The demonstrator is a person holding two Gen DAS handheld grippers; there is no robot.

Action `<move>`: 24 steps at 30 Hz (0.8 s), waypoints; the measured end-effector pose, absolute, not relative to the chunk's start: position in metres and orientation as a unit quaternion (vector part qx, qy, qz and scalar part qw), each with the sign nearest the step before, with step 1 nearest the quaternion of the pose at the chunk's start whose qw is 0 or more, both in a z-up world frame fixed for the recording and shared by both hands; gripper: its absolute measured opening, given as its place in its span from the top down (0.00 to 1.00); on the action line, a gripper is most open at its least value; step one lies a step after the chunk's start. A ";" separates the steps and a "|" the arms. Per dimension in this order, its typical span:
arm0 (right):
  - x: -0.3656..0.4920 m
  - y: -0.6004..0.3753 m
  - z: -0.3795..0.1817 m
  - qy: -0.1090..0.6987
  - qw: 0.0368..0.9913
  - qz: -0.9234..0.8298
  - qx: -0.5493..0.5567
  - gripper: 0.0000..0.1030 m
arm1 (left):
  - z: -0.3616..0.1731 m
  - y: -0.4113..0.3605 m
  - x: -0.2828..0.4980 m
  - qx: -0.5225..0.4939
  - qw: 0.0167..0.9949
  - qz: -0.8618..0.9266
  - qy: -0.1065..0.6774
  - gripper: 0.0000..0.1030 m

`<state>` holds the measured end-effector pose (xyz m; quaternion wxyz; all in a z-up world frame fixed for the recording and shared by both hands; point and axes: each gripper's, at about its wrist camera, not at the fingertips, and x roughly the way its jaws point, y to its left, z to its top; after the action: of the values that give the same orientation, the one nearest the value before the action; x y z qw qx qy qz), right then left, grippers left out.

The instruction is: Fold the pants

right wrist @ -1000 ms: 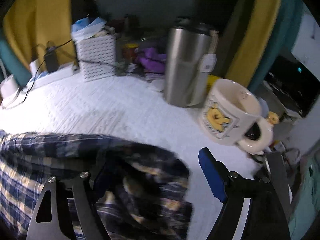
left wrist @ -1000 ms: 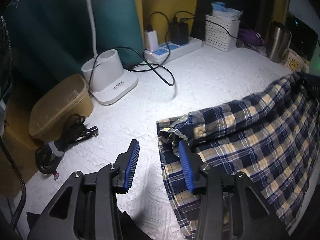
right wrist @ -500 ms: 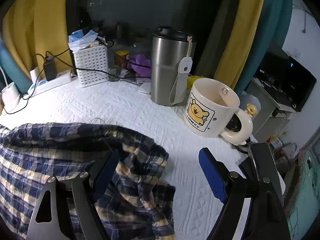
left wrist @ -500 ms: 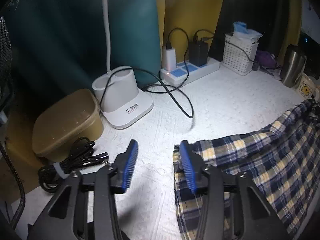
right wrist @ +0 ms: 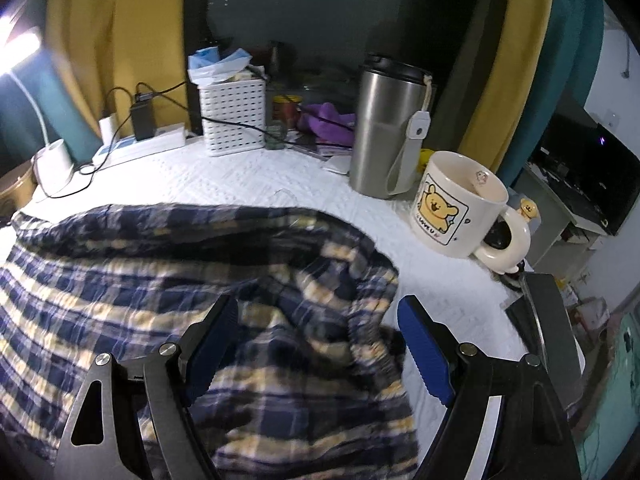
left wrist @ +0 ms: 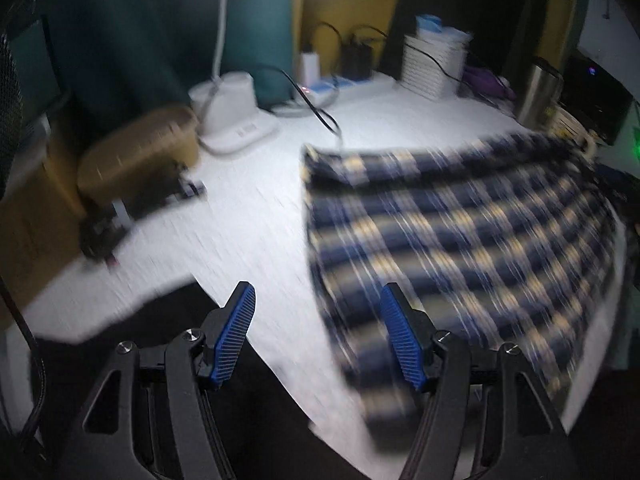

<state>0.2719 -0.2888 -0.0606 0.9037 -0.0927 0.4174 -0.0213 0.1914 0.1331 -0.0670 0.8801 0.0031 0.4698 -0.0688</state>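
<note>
Pulled back since a sec ago, the left claw point(left wrist: 318, 338) has let go of the pants point(left wrist: 460, 224); both it & the right claw point(right wrist: 316, 344) gape wide, holding nothing. Pants lie spread on the white table point(left wrist: 248, 216). Risk: bunched end under right claw; mug point(right wrist: 460, 204) at 2 o'clock could get knocked.

yellow & teal curtains point(right wrist: 532, 60), white quilted tbl cover point(right wrist: 248, 184), dim rm
</note>
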 end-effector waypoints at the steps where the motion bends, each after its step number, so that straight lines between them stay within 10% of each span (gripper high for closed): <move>1: 0.269 -0.287 -0.061 0.417 0.904 -0.019 -0.094 0.19 | -0.071 0.131 0.187 -0.001 0.877 -0.075 0.474 0.37; 13: 0.233 -0.287 -0.062 0.418 0.903 -0.020 -0.094 0.19 | -0.101 0.119 0.165 -0.074 0.864 -0.130 0.480 0.38; 16: 0.226 -0.292 -0.061 0.416 0.904 -0.026 -0.089 0.19 | -0.099 0.112 0.168 -0.058 0.867 -0.131 0.478 0.87; 24: 0.217 -0.300 -0.056 0.409 0.909 -0.031 -0.080 0.19 | -0.033 0.107 0.156 -0.037 0.893 -0.129 0.429 0.93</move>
<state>0.2174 -0.3001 -0.0558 0.9087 -0.0801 0.4085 -0.0313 0.1559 0.1068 -0.0327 0.8932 -0.0374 0.4292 -0.1290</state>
